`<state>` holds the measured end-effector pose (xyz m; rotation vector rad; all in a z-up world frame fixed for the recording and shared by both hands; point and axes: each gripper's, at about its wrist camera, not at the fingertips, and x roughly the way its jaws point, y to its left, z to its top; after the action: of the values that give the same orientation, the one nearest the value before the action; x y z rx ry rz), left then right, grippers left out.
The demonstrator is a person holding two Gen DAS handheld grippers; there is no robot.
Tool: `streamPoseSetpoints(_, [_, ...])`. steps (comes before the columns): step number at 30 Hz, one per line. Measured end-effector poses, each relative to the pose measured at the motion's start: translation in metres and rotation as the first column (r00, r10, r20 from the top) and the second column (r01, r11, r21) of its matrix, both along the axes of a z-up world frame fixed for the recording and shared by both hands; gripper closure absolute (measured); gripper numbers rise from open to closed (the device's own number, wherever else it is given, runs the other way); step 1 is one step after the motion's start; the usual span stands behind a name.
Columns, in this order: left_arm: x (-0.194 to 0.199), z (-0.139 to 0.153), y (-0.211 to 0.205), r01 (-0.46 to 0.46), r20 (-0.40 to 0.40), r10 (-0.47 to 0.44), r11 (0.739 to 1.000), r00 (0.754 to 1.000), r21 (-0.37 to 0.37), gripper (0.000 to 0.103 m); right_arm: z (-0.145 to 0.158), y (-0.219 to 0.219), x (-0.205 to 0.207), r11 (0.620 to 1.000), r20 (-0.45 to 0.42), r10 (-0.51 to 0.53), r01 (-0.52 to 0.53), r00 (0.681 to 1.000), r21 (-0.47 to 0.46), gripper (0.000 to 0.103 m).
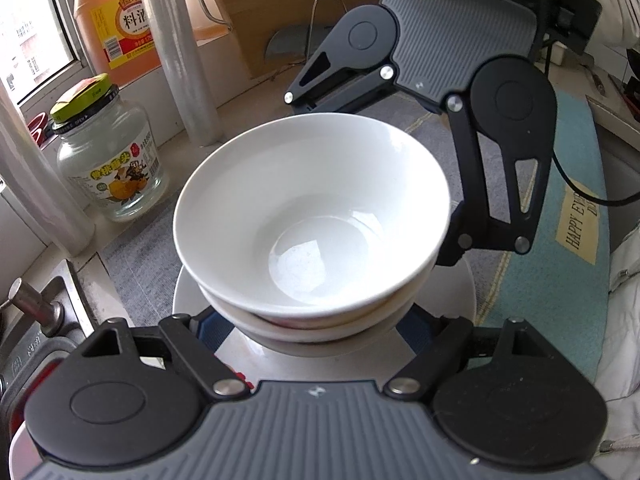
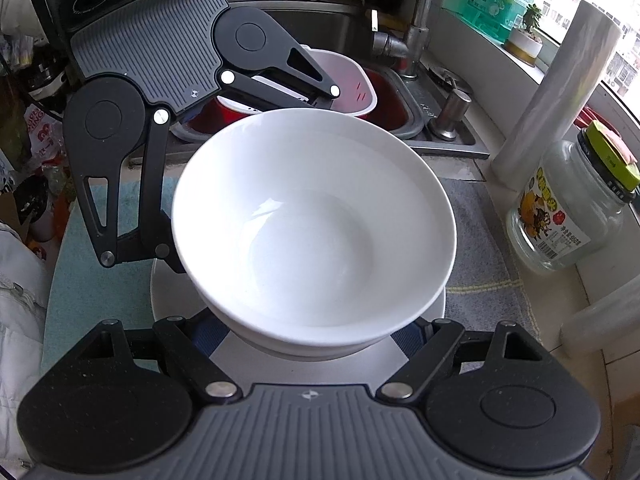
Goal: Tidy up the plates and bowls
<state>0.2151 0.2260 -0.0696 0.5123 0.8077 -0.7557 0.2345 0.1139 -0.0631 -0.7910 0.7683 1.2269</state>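
1. Two nested white bowls, top bowl (image 1: 312, 216) in lower bowl (image 1: 280, 326), sit centred on a white plate (image 1: 186, 296).
2. The left gripper (image 1: 314, 336) and right gripper (image 2: 308, 336) face each other across the stack, both equally near.
3. Each pair of jaws stands apart, flanking the lower bowl's base over the plate. The tips are hidden, so I can't tell if they're clamped.
4. The plate rests on a grey cloth (image 2: 480, 240) on the desk.
5. It's tight: sink (image 2: 448, 142) behind, glass jar (image 1: 108, 160) and film roll (image 2: 560, 96) near.

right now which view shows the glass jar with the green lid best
The left wrist view: the glass jar stands whole on the counter at left, with its lid, clear body and fruit label all visible. In the right wrist view the same jar sits at the far right edge, more stretched by the fisheye.
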Motion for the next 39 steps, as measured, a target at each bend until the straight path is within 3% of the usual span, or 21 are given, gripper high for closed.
streamPoseSetpoints(13, [-0.001,0.000,0.004,-0.010,0.009,0.010,1.000,1.000,-0.020,0.015,0.000,0.001,0.001,1.000,-0.004,-0.026,0.026,1.000,0.007,0.007])
streamPoseSetpoints(19, [-0.011,0.000,0.003,-0.013,0.046,0.013,1.000,0.999,-0.013,0.007,0.001,-0.003,-0.005,0.999,0.011,-0.032,0.032,0.999,0.020,0.000])
streamPoseSetpoints(24, [-0.026,0.003,0.009,-0.098,0.105,0.102,0.994,0.989,-0.047,0.004,0.004,-0.010,-0.012,0.995,0.024,-0.093,0.092,0.995,0.024,0.000])
streamPoseSetpoints(29, [-0.054,0.004,0.008,-0.251,0.173,0.258,0.966,0.950,-0.066,0.003,0.007,-0.022,-0.028,0.976,0.037,-0.218,0.217,0.975,0.024,0.000])
streamPoseSetpoints(33, [-0.077,0.008,0.002,-0.425,0.142,0.438,0.898,0.888,-0.112,0.003,0.007,-0.036,-0.045,0.920,0.029,-0.393,0.392,0.919,0.024,0.000])
streamPoseSetpoints(39, [-0.115,0.026,-0.022,-0.690,0.054,0.707,0.701,0.705,-0.179,0.003,0.004,-0.065,-0.069,0.749,-0.046,-0.660,0.662,0.749,0.024,0.000])
